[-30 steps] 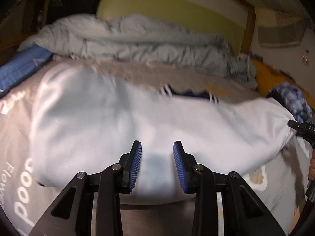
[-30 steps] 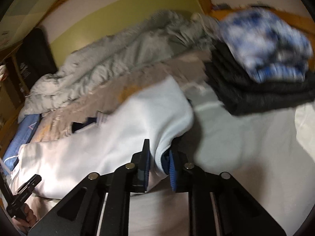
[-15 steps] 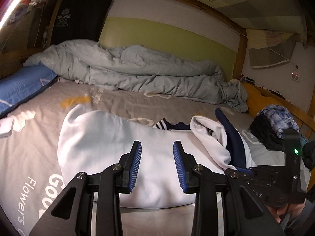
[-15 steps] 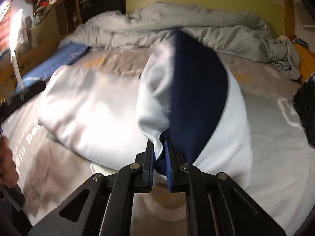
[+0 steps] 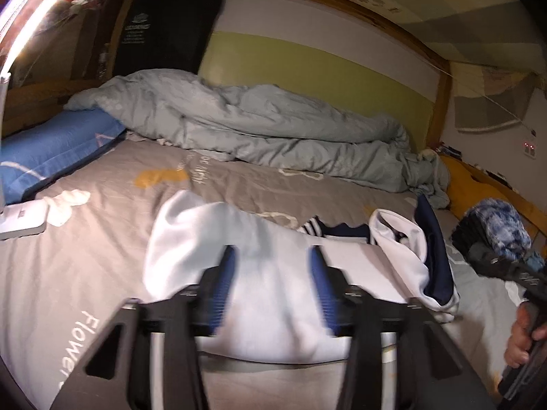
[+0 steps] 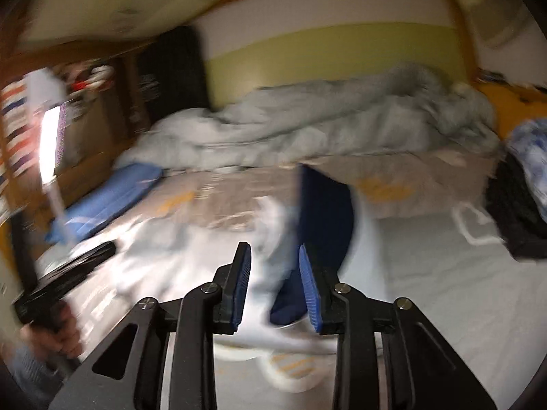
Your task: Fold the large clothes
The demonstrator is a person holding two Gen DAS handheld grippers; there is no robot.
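On the bed (image 5: 112, 205), the white garment (image 5: 273, 273) lies across the grey printed sheet, its right end turned back over itself so the navy lining (image 5: 432, 256) shows. Half a second ago our right gripper (image 6: 275, 273) was clamped on that navy-and-white end and carrying it over; its fingers (image 6: 307, 280) have just been opening, and now they stand narrowly apart with the cloth between them but no longer pinched. Our left gripper (image 5: 270, 287) has just been opening too: its fingers (image 5: 224, 283) are wide, nothing gripped, with the garment's near edge lying beyond and below them.

We judge the first fold as laid and released, so the next step probably calls for a fresh hold on the folded bundle.

Both tools point somewhat downward at the bed. In the left view, our right hand (image 5: 524, 335) grips its handle at the far right edge, and our left hand (image 6: 54, 336) shows low at the left of the blurred right view.
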